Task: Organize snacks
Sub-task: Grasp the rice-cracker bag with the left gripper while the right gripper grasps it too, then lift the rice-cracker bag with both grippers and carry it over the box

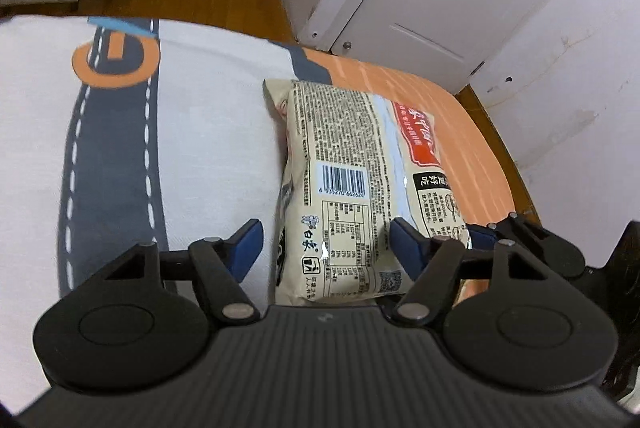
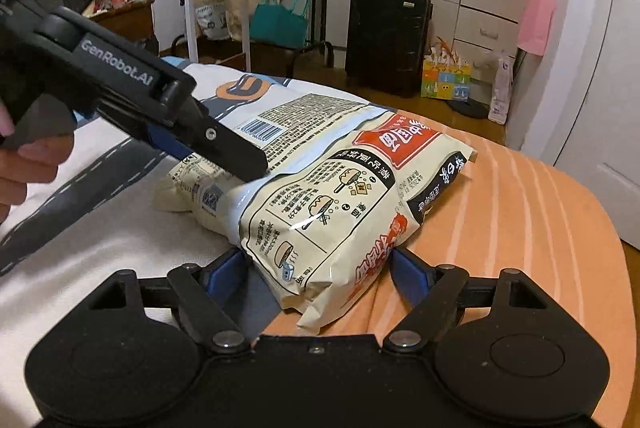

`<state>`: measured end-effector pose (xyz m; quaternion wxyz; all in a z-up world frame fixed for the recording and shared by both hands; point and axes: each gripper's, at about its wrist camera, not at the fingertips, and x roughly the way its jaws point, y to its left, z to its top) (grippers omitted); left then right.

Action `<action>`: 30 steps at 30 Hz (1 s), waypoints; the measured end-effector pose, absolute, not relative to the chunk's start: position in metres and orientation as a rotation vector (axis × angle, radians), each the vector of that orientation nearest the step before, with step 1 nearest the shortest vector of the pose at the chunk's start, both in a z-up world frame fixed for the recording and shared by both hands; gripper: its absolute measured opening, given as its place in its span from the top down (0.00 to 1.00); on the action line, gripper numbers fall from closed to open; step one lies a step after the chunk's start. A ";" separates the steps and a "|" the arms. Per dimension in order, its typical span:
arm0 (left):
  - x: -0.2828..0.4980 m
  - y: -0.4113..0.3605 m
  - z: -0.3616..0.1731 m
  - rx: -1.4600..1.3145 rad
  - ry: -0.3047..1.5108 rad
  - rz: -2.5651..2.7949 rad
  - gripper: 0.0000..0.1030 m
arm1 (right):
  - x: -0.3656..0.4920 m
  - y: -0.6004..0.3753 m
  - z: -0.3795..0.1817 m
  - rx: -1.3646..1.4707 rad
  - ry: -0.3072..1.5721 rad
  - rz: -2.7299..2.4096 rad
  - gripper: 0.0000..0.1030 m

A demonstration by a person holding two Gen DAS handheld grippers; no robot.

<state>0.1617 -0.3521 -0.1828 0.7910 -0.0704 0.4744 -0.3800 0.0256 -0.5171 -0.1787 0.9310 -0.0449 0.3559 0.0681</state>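
Left claw: jaws partly open, straddling the near end of the noodle packet. Right blue pad touches the wrapper; left pad stands just clear of it. No firm grip visible.
Right claw: jaws wide, one blue pad on each side of the packet's near corner. Whether the pads press the wrapper, cannot tell.
Noodle packet: beige, back side up, barcode and printed text showing; lies flat on the bed, across the border between the white road-print area and the orange striped area, toward the bed's far right corner.
Hand: on the left claw's handle, at the left edge of the right wrist view.
Background: black suitcase and colourful gift bag on the wooden floor beyond the bed.
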 end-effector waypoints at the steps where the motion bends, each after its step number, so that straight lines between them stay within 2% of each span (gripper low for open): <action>1: 0.162 -0.353 -0.184 -0.157 1.022 -0.818 0.35 | 0.026 -0.518 -0.179 -0.090 0.725 0.139 0.18; 6: 0.160 -0.355 -0.186 -0.196 1.048 -0.827 0.43 | 0.025 -0.516 -0.183 -0.090 0.714 0.127 0.21; 9: 0.162 -0.353 -0.188 -0.260 1.085 -0.834 0.48 | 0.029 -0.516 -0.180 -0.064 0.719 0.105 0.28; 11: 0.162 -0.352 -0.188 -0.280 1.104 -0.850 0.48 | 0.030 -0.516 -0.177 -0.056 0.720 0.105 0.39; 22: 0.130 -0.350 -0.145 -0.149 1.066 -0.884 0.46 | 0.027 -0.514 -0.149 0.012 0.782 0.158 0.41; 30: 0.104 -0.324 -0.105 -0.084 1.042 -0.903 0.45 | 0.009 -0.488 -0.112 0.002 0.827 0.221 0.47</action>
